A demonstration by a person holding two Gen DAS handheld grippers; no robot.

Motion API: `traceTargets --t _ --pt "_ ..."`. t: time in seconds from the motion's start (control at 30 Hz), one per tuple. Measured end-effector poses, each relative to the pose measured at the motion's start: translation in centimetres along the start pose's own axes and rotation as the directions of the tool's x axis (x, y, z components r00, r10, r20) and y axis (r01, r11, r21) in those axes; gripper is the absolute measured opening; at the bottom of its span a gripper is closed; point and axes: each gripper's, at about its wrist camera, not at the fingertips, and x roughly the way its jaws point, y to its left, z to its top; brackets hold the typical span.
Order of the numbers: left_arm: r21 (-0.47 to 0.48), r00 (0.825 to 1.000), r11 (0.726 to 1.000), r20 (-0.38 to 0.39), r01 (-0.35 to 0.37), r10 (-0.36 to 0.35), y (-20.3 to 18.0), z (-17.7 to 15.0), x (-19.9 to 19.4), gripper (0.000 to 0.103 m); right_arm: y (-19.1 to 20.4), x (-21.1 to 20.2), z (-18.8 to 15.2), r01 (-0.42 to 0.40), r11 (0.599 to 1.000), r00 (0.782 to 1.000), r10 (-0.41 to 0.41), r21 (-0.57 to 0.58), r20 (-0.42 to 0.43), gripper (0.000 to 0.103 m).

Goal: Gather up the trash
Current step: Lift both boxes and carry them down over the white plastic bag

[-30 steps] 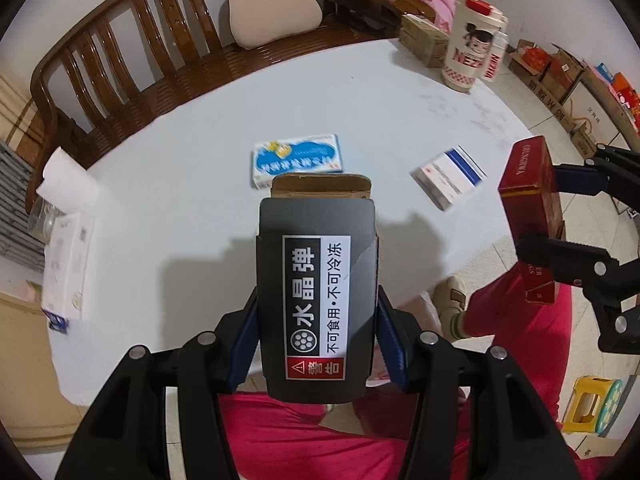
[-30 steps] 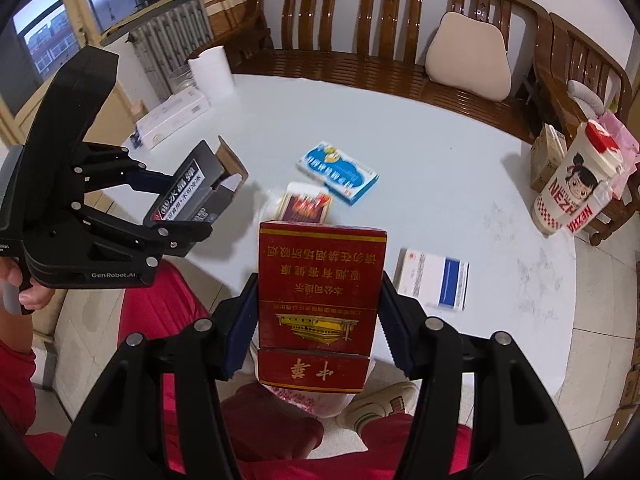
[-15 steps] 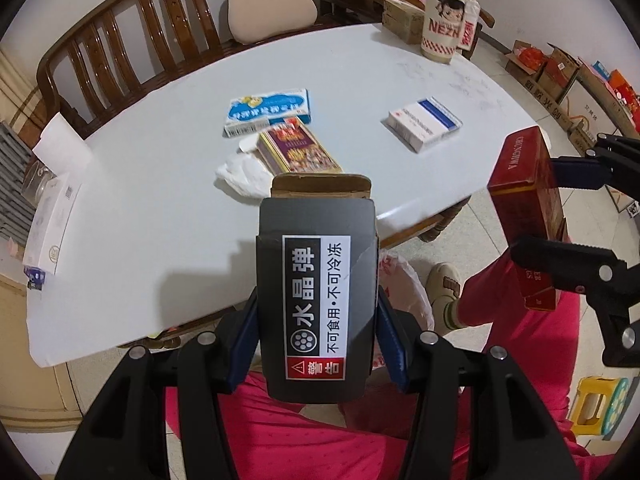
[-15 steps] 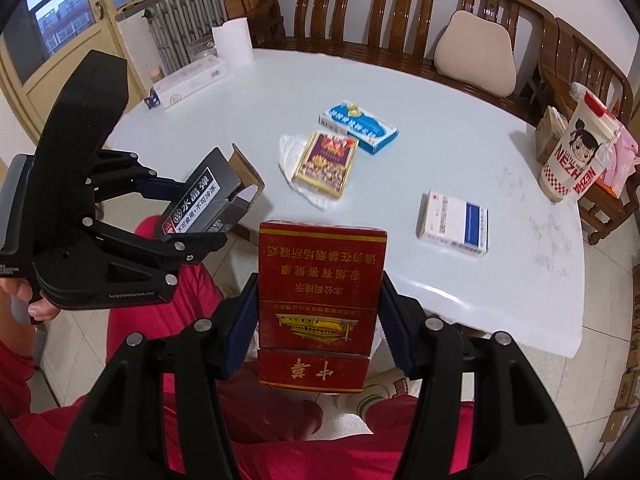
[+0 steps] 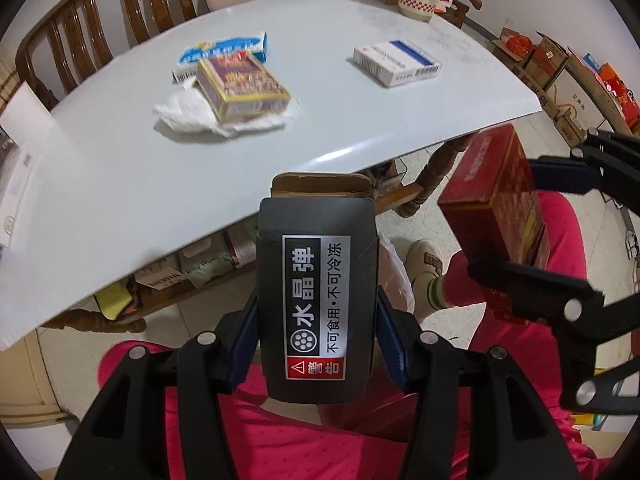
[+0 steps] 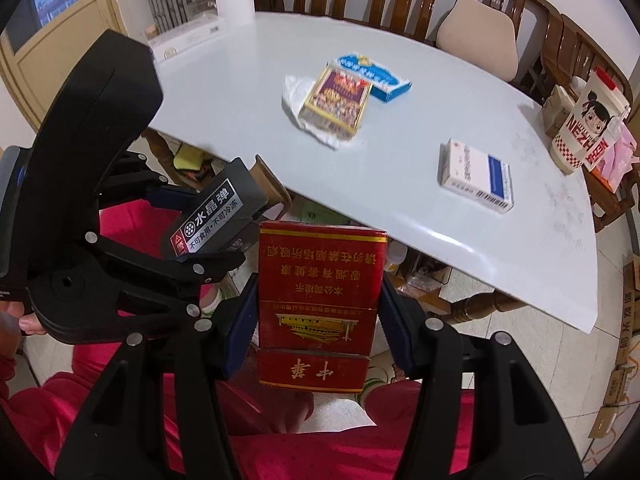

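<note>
Left wrist view: dark grey box [image 5: 316, 300], white-labelled, brown flap open.

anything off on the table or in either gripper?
The purple-and-gold box sits askew on a crumpled white tissue, overlapping the blue box. The dark box in the left gripper has its brown end flap open.

The dark grey box [image 5: 316, 300] in my left claw [image 5: 318, 330] carries a label reading 水晶弹, 不可食用·不可冷冻, with 警告 on its red corner; the red pack [image 6: 320, 304] in my right claw [image 6: 316, 320] shows 中华, upside down; the cup [image 6: 588, 128] beyond the table [image 6: 460, 216] reads NEZH.
</note>
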Motion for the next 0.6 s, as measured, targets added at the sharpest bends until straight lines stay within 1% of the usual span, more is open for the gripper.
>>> traceTargets --t 0.23,0.43,0.6 --pt "-0.033 0.999 0.999 -0.051 -0.006 0.005 0.5 -0.8 3.4 0.052 0.3 2.9 -0.8 0.013 1.0 0.999 -0.013 -0.002 -0.038 0.056" --pt "-0.048 0.997 0.999 -0.074 -0.008 0.005 0.8 -1.3 5.5 0.052 0.0 5.1 -1.0 0.034 0.999 0.997 -0.034 -0.004 -0.063 0.056" --pt "-0.037 0.996 0.999 -0.088 -0.035 0.031 0.5 -1.3 6.9 0.052 -0.5 6.9 -1.5 0.036 0.999 0.996 -0.035 0.013 -0.084 0.056"
